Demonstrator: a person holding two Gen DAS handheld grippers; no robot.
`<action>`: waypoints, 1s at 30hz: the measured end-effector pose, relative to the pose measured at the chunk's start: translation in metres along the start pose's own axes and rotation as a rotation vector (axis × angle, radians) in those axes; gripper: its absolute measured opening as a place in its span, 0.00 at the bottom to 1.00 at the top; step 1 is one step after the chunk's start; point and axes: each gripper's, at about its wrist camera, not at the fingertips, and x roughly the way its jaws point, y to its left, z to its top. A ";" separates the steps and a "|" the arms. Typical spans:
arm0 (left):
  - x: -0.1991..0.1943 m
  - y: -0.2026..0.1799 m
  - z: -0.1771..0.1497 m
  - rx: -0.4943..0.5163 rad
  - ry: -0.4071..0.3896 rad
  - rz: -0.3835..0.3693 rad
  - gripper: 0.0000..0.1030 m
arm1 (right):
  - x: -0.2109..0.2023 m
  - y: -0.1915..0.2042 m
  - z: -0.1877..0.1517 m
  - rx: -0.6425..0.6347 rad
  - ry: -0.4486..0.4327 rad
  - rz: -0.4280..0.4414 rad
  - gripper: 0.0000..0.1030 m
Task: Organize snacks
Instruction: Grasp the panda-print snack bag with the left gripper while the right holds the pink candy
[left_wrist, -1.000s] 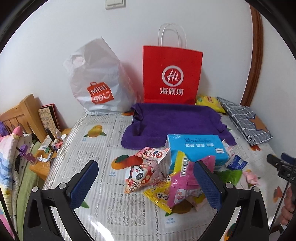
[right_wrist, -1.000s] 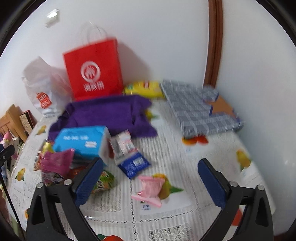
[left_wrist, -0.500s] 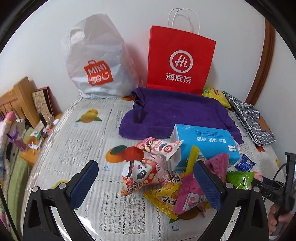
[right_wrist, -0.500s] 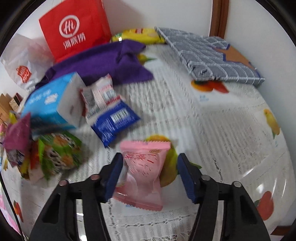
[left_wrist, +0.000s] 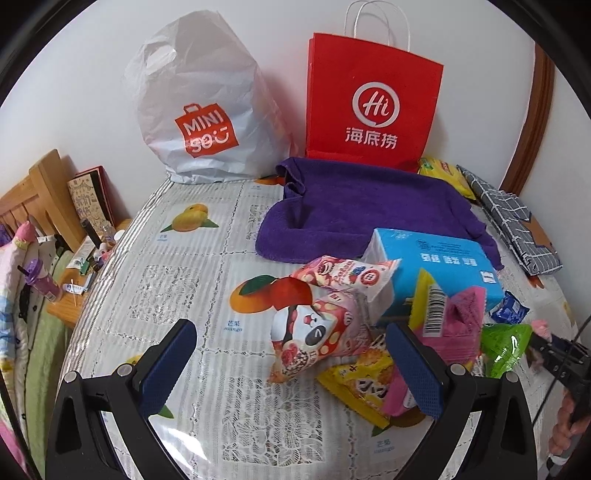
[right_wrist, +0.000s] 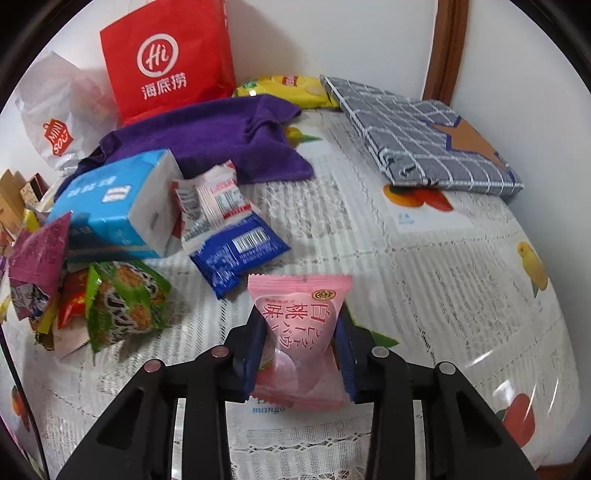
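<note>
The surface is a table (right_wrist: 461, 258) under a lace-patterned cover printed with fruit, set against a white wall; a wooden headboard (left_wrist: 40, 192) stands at the left edge of the left wrist view.

Change from the earlier frames: a second ago the right gripper (right_wrist: 299, 350) stood wide above the pink snack packet (right_wrist: 295, 332); half a second ago its pads flanked the packet without pinching it; now the pads are clamped on the packet's waist, the wrapper creased between them. The packet lies on the cover, just beside the blue wrapper (right_wrist: 240, 247). The left gripper (left_wrist: 291, 365) has sunk closer to the snack pile; its jaws stand wide, as before, with nothing between the pads.

Count:
- Two bags against the wall: one red paper bag (left_wrist: 373, 103), one white plastic bag (left_wrist: 199, 107).
- One purple towel (left_wrist: 369, 206).
- One blue tissue box (left_wrist: 432, 266).
- One grey checked cloth (right_wrist: 417, 136).
- One yellow packet (right_wrist: 280, 88) by the wall.
- One green snack bag (right_wrist: 122, 302).
- Snack pile (left_wrist: 351, 332) beside the box: the overlapping packets cannot be counted exactly.
</note>
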 end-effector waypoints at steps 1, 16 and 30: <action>0.002 0.001 0.001 -0.005 0.007 -0.005 1.00 | -0.002 0.001 0.002 -0.004 -0.004 0.007 0.35; 0.059 0.000 0.011 0.027 0.116 -0.062 1.00 | -0.012 0.005 0.022 -0.005 -0.026 0.052 0.35; 0.075 0.008 0.002 -0.043 0.200 -0.223 0.44 | -0.011 0.028 0.030 -0.059 -0.020 0.063 0.35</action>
